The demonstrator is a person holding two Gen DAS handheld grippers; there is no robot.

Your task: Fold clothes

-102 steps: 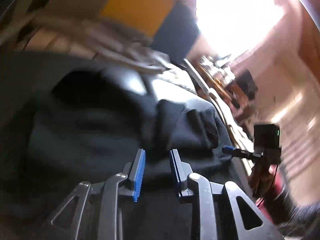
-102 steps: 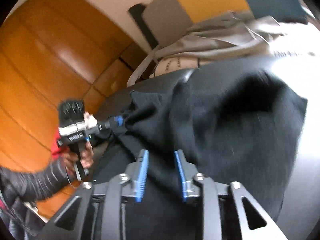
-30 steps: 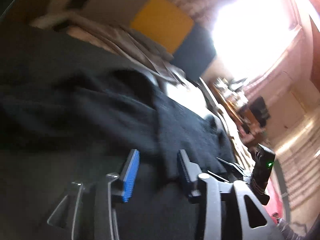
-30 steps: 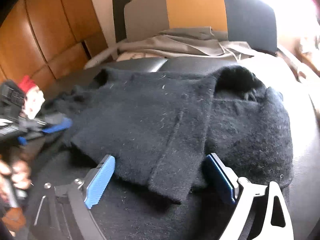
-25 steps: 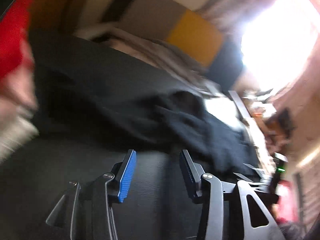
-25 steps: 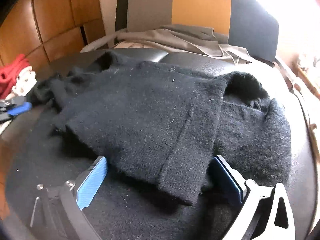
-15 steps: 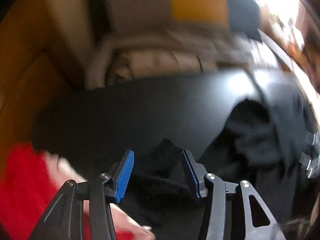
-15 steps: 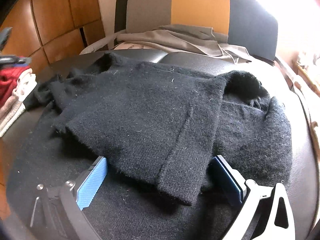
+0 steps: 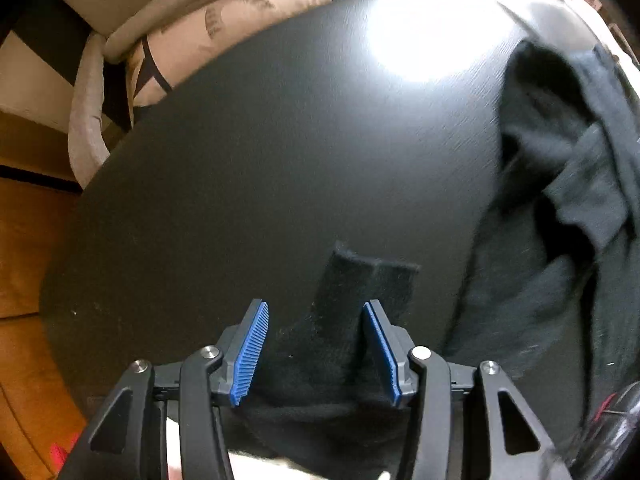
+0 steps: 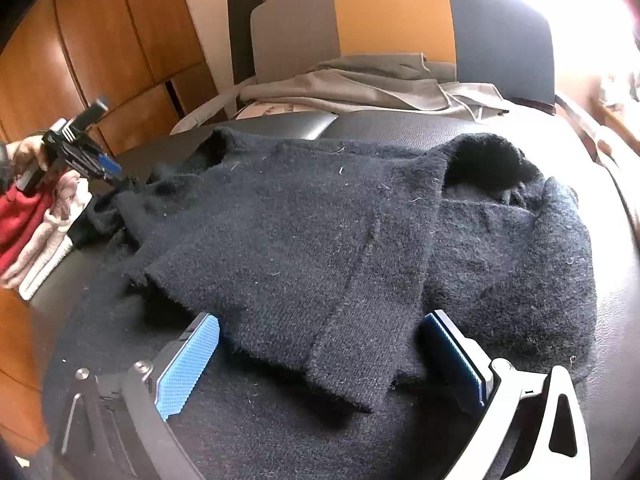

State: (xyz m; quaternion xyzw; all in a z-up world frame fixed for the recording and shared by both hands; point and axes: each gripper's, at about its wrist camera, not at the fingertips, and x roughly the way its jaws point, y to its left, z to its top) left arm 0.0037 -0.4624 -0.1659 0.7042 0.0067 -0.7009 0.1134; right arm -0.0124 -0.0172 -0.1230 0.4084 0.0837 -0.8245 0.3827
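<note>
Black knit sweater [image 10: 320, 248] lies half-folded on the dark leather seat [image 9: 280, 140]. Left gripper [image 9: 316, 344] straddles its sleeve [image 9: 360, 300], pads apart, unclamped; it should pinch near the cuff. Right gripper [image 10: 320, 360] spreads its 2 pads wide around the folded hem, holding nothing.

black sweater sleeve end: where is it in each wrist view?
Left wrist: sleeve low centre, between the left gripper pads, which do not press it.
Right wrist: sleeve at far left, under the left gripper; the right gripper straddles the sweater hem.
Shared landmark: the beige cloth at the back of the black seat.
</note>
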